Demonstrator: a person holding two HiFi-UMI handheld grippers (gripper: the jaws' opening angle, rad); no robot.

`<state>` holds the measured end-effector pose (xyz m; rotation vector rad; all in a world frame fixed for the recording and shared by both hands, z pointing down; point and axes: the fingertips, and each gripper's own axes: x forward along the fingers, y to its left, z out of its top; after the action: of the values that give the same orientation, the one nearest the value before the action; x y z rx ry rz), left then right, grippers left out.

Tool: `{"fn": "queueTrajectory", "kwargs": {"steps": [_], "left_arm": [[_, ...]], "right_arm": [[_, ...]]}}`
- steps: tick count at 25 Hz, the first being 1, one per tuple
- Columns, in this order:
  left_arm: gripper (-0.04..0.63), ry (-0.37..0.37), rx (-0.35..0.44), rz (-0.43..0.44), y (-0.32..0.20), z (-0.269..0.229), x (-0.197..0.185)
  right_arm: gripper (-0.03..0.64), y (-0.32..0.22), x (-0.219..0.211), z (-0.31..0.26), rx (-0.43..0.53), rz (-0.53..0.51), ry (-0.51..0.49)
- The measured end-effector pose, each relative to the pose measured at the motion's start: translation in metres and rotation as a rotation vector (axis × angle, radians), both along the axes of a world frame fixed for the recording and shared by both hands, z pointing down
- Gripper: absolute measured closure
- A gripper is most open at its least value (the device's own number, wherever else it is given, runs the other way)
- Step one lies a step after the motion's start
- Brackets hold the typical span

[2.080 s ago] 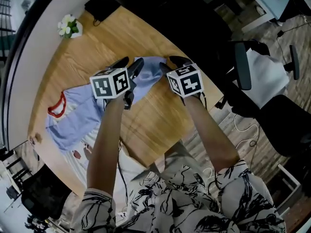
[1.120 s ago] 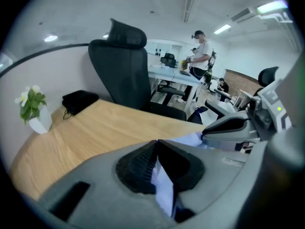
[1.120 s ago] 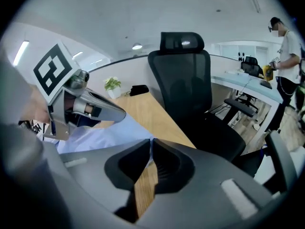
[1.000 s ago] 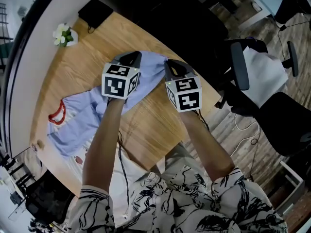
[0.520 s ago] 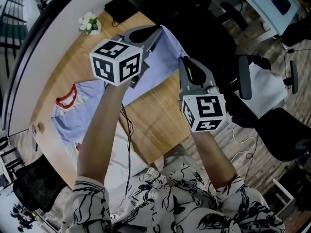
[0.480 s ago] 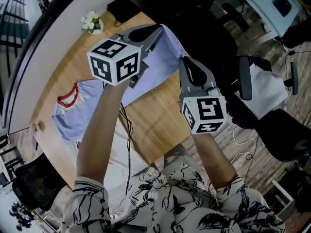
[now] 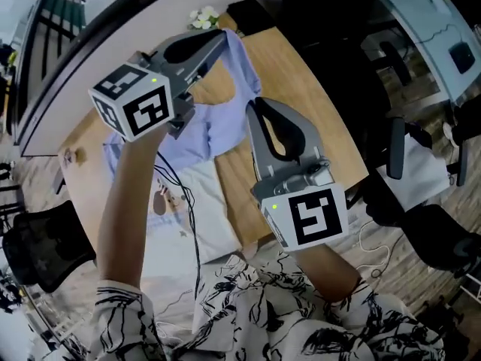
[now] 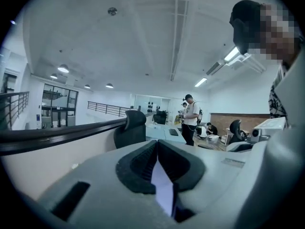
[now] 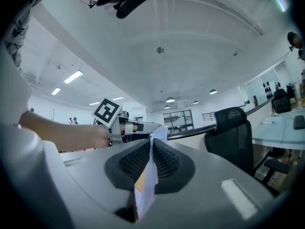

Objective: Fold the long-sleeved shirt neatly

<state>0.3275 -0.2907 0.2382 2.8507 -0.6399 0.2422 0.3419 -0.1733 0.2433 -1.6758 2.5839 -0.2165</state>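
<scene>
Between the left gripper's (image 7: 222, 37) fingers (image 8: 136, 168) and the right gripper's (image 7: 252, 105) fingers (image 9: 126, 165), I am pinching the shirt (image 7: 214, 122) tight, cloth hanging below over the table (image 7: 301, 81).

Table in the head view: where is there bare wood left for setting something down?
The widest bare wood lies right of the shirt, out to the right edge of the table. The left half is crowded: the shirt hangs there from the left gripper and right gripper, with flowers at the far end.
</scene>
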Motion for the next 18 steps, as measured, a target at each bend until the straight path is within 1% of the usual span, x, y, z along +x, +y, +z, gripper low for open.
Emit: {"fn": "queueTrajectory", "kwargs": {"steps": [3, 5, 8, 10, 14, 18], "left_arm": [[0.58, 0.011, 0.006, -0.027, 0.007, -0.011, -0.055], [0.58, 0.006, 0.005, -0.05, 0.01, -0.015, -0.094], [0.58, -0.01, 0.007, -0.077, 0.014, -0.013, -0.154], [0.58, -0.019, -0.008, -0.088, 0.018, -0.005, -0.193], [0.578, -0.026, -0.061, -0.104, 0.023, 0.014, -0.265], [0.578, -0.055, -0.071, -0.142, 0.031, 0.038, -0.328]], "right_arm": [[0.586, 0.005, -0.056, -0.015, 0.045, -0.059, -0.011], [0.586, 0.007, -0.094, -0.017, 0.049, -0.105, -0.005], [0.586, 0.013, -0.149, -0.015, 0.038, -0.165, 0.013], [0.584, 0.019, -0.185, -0.01, 0.026, -0.194, 0.041], [0.584, 0.025, -0.252, 0.007, -0.005, -0.228, 0.091], [0.584, 0.031, -0.312, 0.03, -0.053, -0.252, 0.122]]}}
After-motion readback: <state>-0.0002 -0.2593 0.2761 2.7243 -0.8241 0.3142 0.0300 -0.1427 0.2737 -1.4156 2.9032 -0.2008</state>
